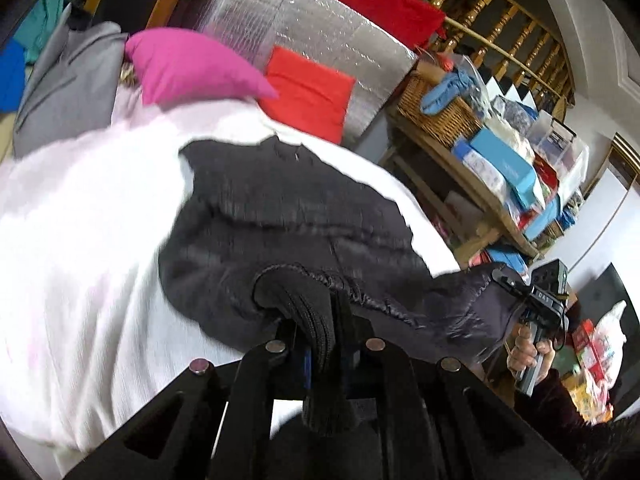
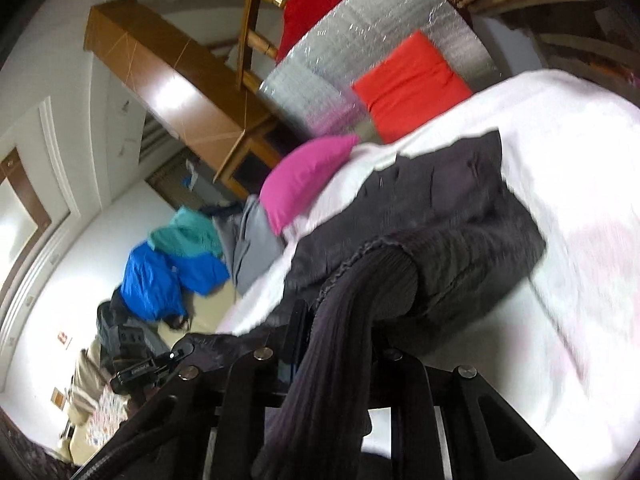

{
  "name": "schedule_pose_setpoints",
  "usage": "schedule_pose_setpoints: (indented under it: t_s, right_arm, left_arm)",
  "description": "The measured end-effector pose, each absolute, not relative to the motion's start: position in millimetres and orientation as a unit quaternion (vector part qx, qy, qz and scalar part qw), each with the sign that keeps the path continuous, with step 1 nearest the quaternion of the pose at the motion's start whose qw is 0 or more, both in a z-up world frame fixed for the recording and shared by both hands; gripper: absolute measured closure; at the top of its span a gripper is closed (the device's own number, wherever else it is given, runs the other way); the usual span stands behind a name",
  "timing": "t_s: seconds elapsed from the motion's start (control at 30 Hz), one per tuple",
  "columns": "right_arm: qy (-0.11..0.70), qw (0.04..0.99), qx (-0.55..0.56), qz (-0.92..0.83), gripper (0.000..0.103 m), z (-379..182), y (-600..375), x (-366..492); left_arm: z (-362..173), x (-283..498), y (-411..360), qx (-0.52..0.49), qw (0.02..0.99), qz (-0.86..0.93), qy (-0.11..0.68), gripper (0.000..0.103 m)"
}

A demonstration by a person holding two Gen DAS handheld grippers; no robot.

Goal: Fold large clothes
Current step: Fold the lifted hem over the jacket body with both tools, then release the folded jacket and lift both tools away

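- on the white bed cover (image 1: 80,240) lies the big dark puffy jacket (image 1: 280,208), and its near end is lifted off the bed.
- the left gripper (image 1: 320,344) has its fingers pressed tight on a ribbed black cuff (image 1: 304,304) of the jacket.
- the right gripper (image 2: 332,356) pinches the other ribbed cuff (image 2: 352,308); its fingers are nearly together with the cloth between them.
- the jacket runs away from both sets of fingers toward the far end of the bed, so its long way points straight ahead of them.
- both hands sit side by side at the near end; the left view shows the right gripper (image 1: 536,300) off to its right, with a stretch of jacket between the two.
- my guess is the next move carries this near end forward over the far part.
- a bright pink pillow (image 1: 188,64) and a red square cushion (image 1: 308,92) lie just past the jacket's far end and could get in the way.
- a grey coat (image 1: 60,92) lies at the bed's far left corner, and blue and teal clothes (image 2: 176,264) sit well apart on the floor.
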State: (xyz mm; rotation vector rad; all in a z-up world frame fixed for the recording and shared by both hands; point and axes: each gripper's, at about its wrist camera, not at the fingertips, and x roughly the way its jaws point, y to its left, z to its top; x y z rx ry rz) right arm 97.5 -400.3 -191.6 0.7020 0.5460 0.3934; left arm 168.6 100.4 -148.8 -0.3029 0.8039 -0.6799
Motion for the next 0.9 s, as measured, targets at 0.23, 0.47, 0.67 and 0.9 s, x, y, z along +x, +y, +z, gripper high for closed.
schedule_pose_setpoints:
  t_s: [0.23, 0.47, 0.67, 0.9]
  right_arm:
    - [0.248, 0.891, 0.348, 0.154, 0.082, -174.9, -414.7, 186.4]
    - [0.256, 0.892, 0.359, 0.099, 0.082, -180.6, -439.0, 290.8]
    - [0.274, 0.892, 0.355, 0.066, 0.082, -193.5, -451.4, 380.4]
    - [0.29, 0.885, 0.363, 0.025, 0.083, -231.3, -469.7, 463.4]
  left_arm:
    - [-123.5, 262.5, 75.3, -0.135, 0.869, -0.286, 0.379, 0.093]
    - [-122.3, 370.9, 43.3, -0.123, 0.879, -0.233, 0.398, 0.093]
    - [-139.0, 458.8, 12.5, -0.101, 0.88, -0.198, 0.419, 0.093]
    - [-175.5, 543.3, -14.4, -0.098, 0.876, -0.168, 0.441, 0.093]
